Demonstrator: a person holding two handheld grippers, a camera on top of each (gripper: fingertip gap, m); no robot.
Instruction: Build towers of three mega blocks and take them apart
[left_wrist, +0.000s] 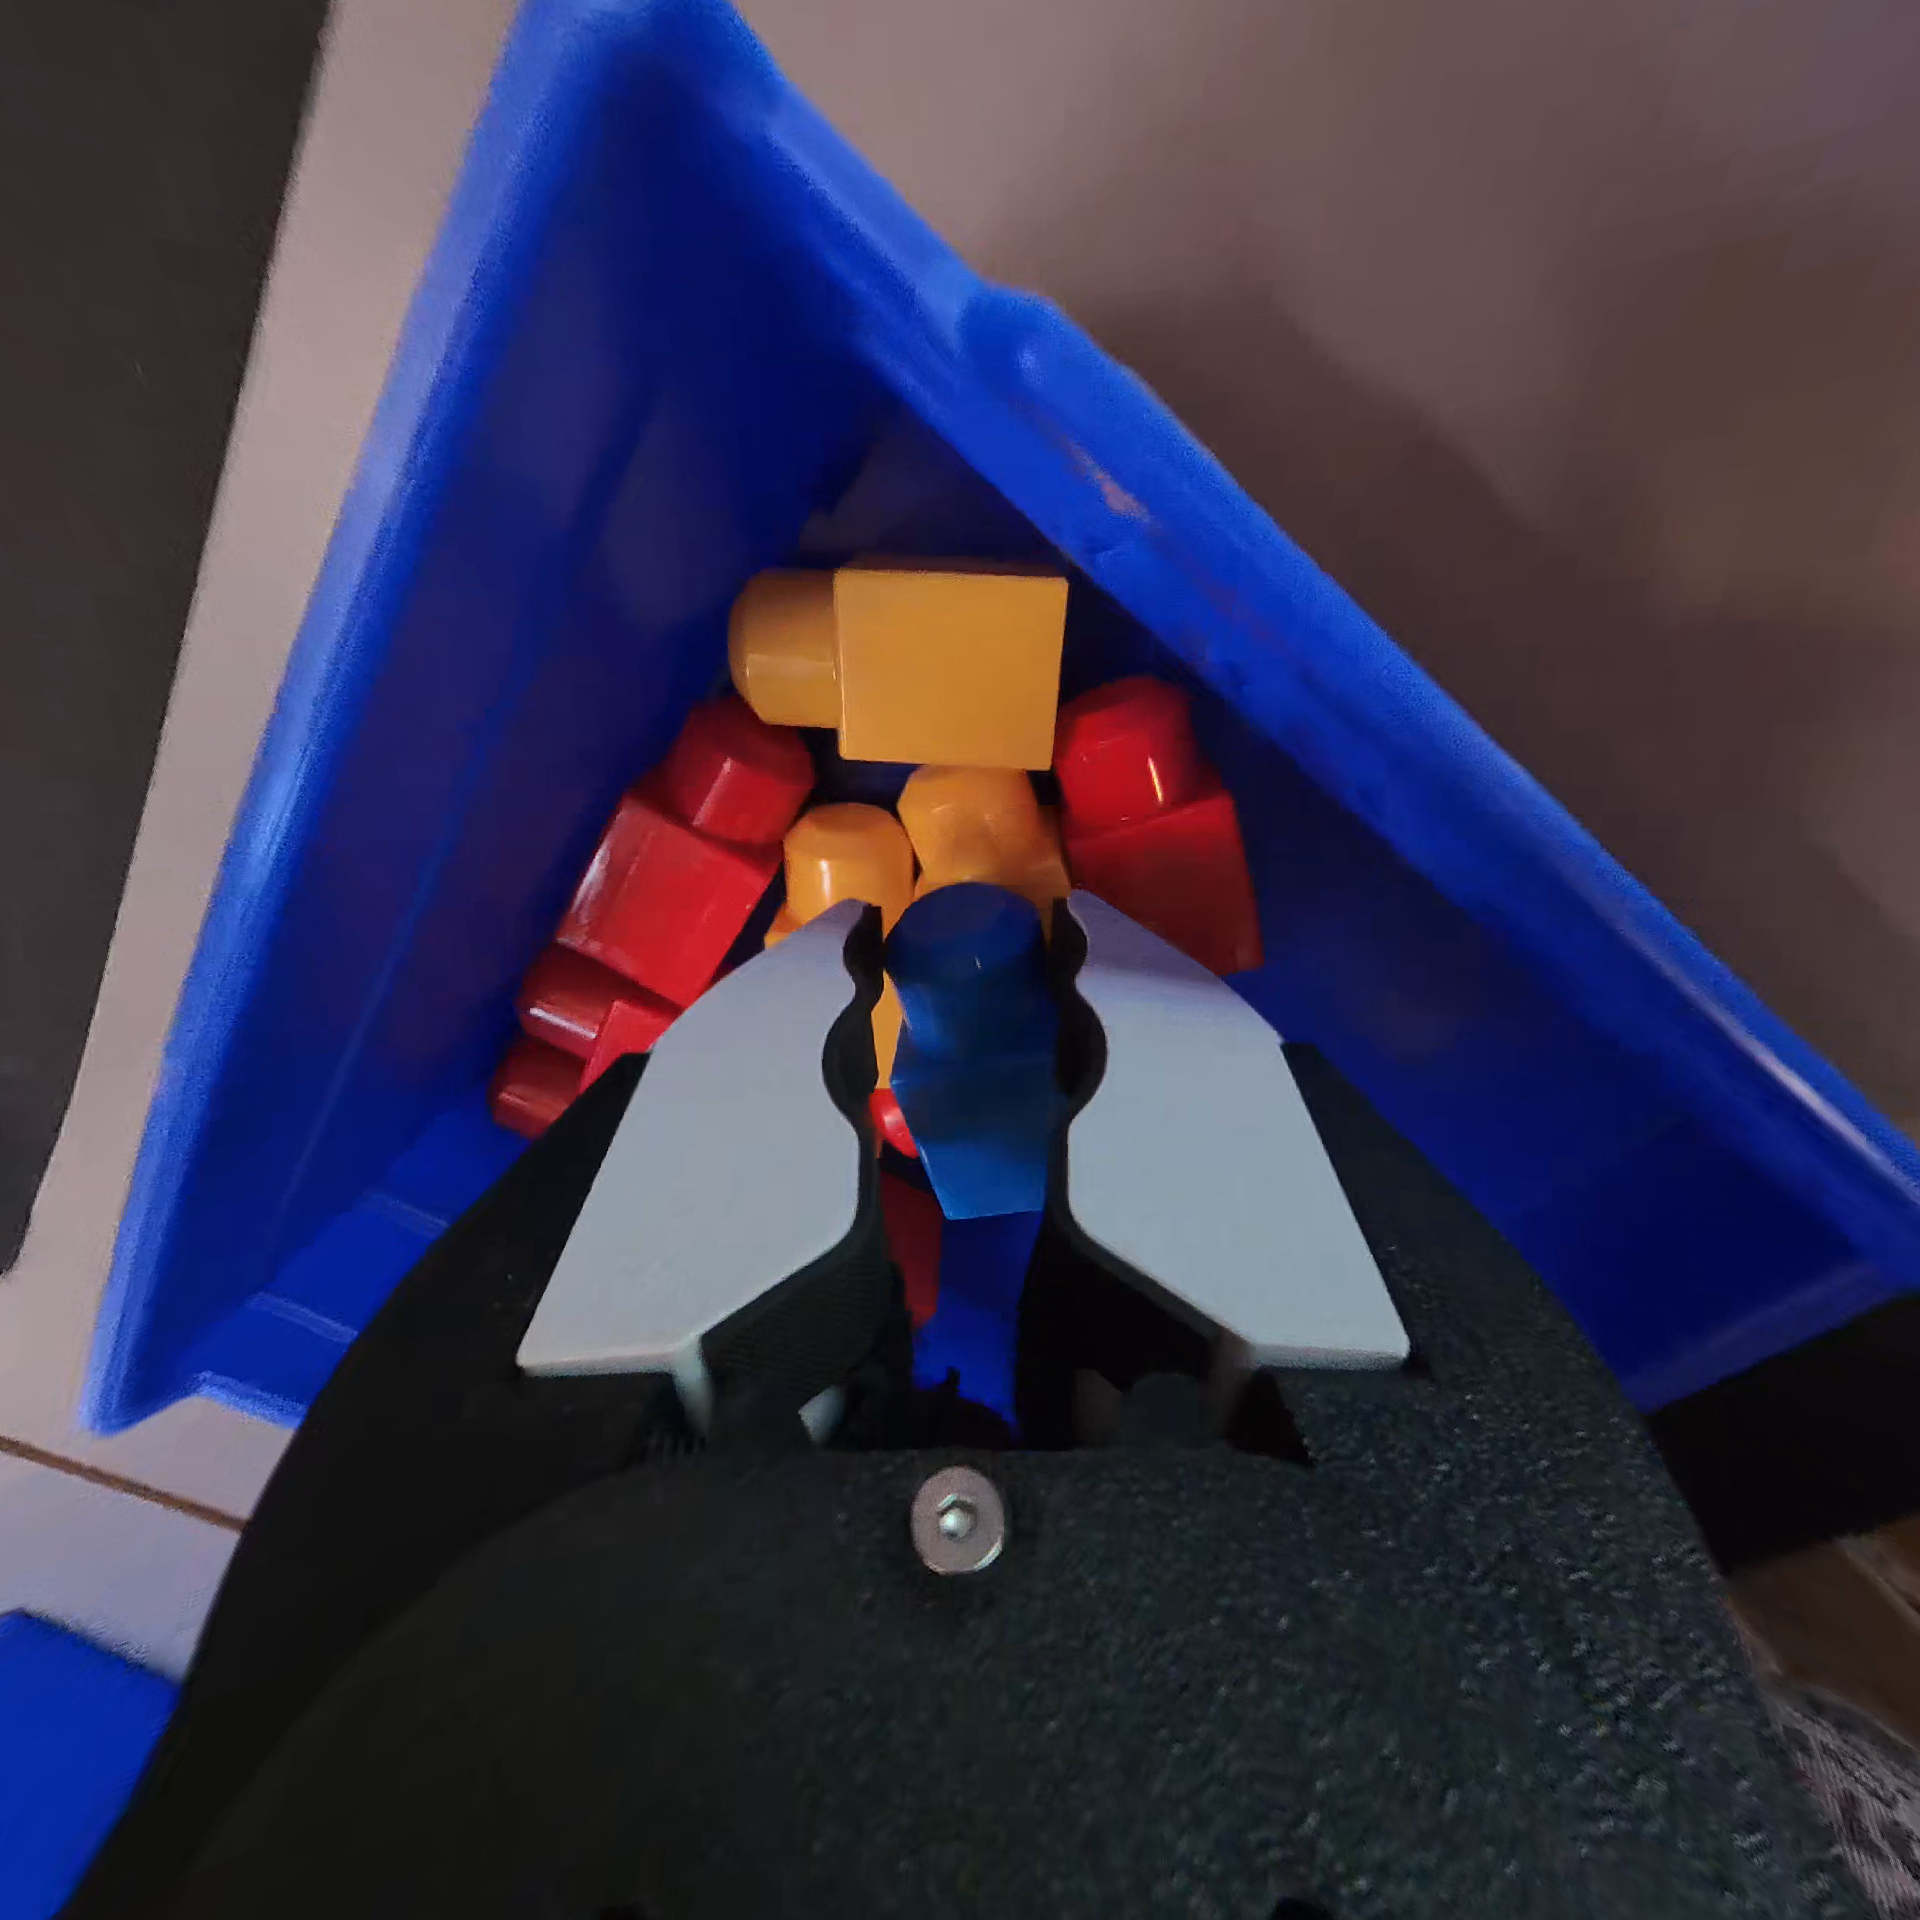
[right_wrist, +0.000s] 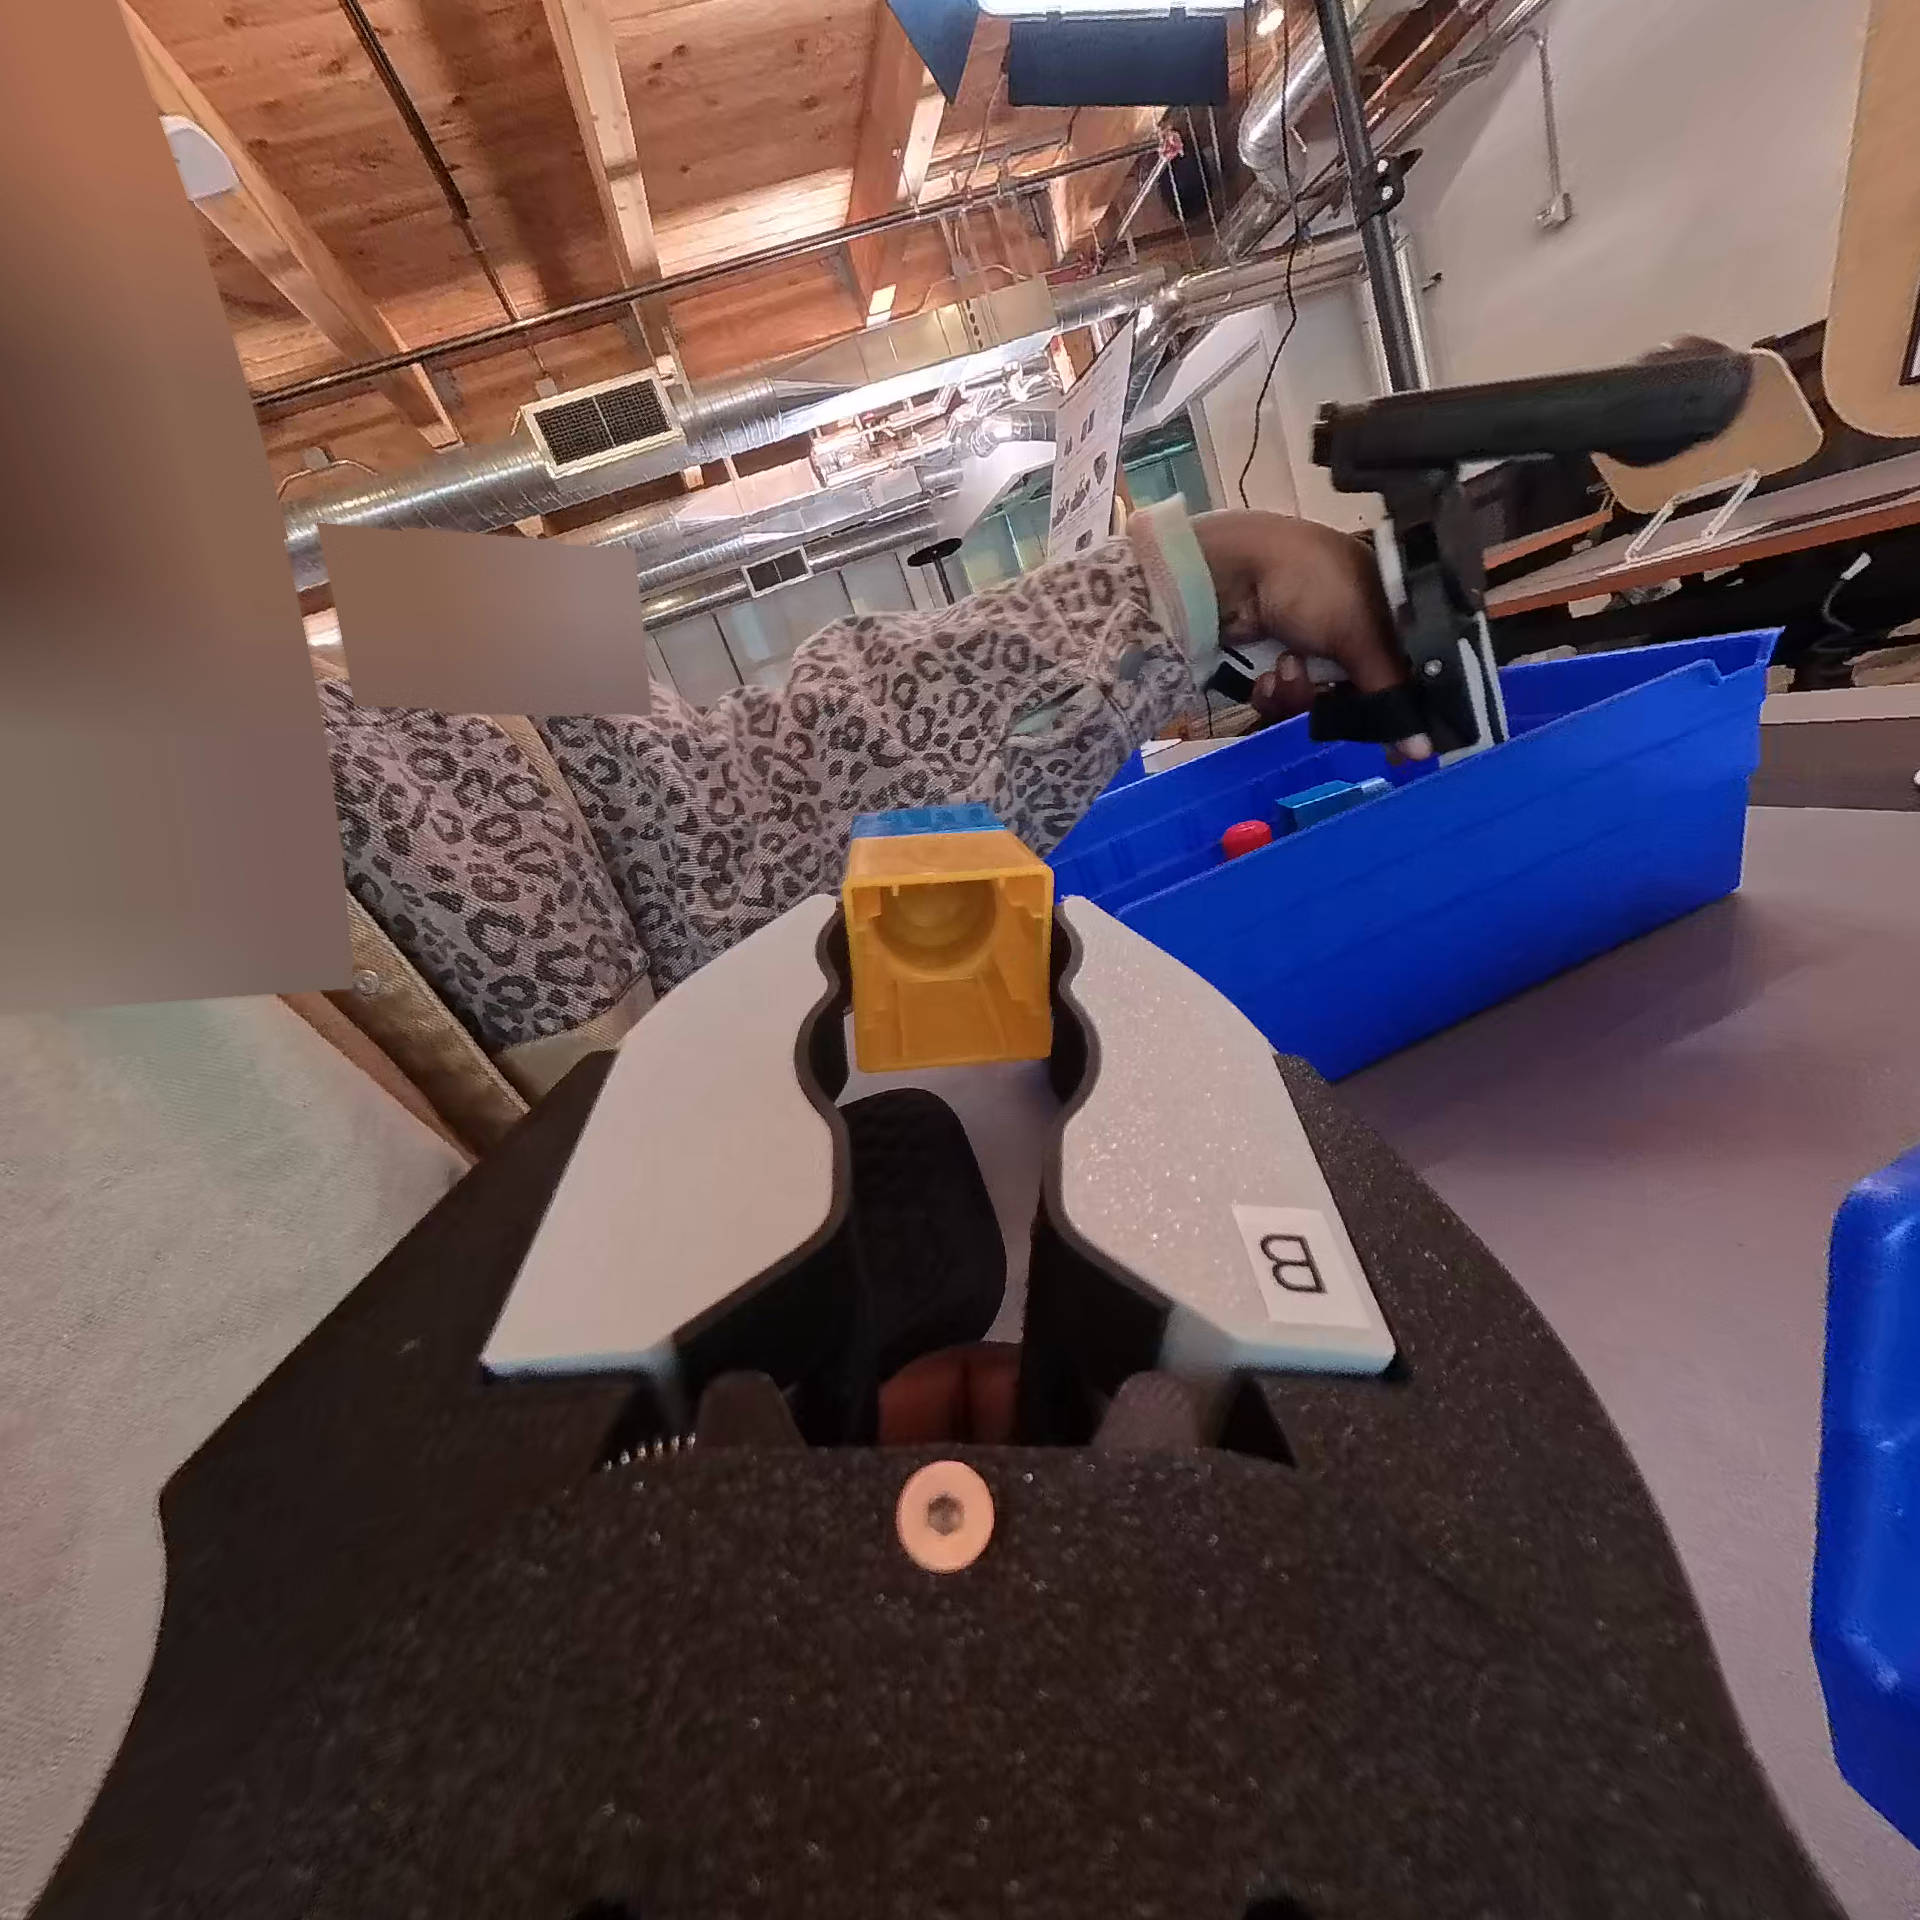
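Grey tabletop (right_wrist: 1621, 1143) and a timber ceiling with silver ducting fill the right wrist view, which alone shows the room. Close to the lens, the right gripper (right_wrist: 948, 940) has its jaws clamped on a yellow block (right_wrist: 948, 971), whose open hollow underside faces the camera, so its long axis runs away along the fingers. A blue block (right_wrist: 930, 821) is joined to its far end, and only a sliver of it shows above the yellow one. Farther off, a blue bin (right_wrist: 1455, 914) stands on the table, holding a red block (right_wrist: 1245, 834) and a light blue one (right_wrist: 1320, 802). A person's hand (right_wrist: 1309, 613), in a leopard-print sleeve (right_wrist: 935, 707), holds the left gripper (right_wrist: 1455, 665), which dips into the bin's far end. Whether its jaws are open cannot be told from here. Another blue container (right_wrist: 1870, 1455) sits at the right edge.

From the left wrist view, only the bin's (left_wrist: 1351, 727) inside corner shows, seen from above. The left gripper (left_wrist: 966, 920) is closed on a dark blue block (left_wrist: 971, 1049), whose round stud points forward, away from the camera and slightly left, with its square base nearer the lens. Beyond its tip lies a heap of loose blocks: a yellow one on its side (left_wrist: 935, 660) with its stud pointing left, two yellow studs (left_wrist: 847, 862) below it, and red blocks at the left (left_wrist: 665, 904) and right (left_wrist: 1153, 821).
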